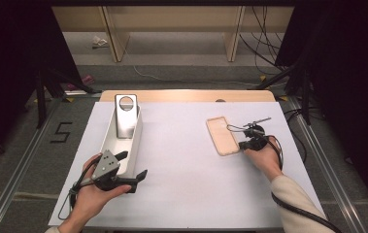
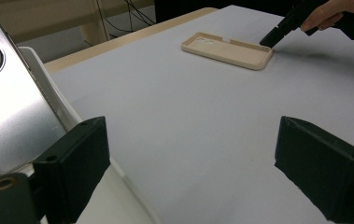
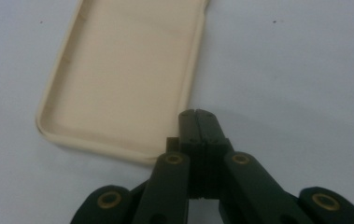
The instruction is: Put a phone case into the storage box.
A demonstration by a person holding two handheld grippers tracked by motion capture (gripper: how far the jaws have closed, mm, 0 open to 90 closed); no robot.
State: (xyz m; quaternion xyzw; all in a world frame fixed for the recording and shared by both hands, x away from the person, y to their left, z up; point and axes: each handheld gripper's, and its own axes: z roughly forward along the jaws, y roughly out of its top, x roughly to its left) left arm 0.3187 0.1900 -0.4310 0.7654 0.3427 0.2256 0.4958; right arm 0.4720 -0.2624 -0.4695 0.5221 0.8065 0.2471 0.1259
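Beige phone case [image 1: 223, 135] flat on bench [image 1: 186, 160], right hand-held gripper [image 3: 197, 116] pressed closed at its near corner; left hand-held gripper [image 2: 191, 163] wide, empty, beside white tray [image 1: 134, 145]; camera cutouts visible from left gripper view.

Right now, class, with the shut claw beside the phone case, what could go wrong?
1. The right claw is shut at the edge of the beige phone case; it may just push the case across the table.
2. The left claw, open beside the white tray, could knock the silver case leaning inside.
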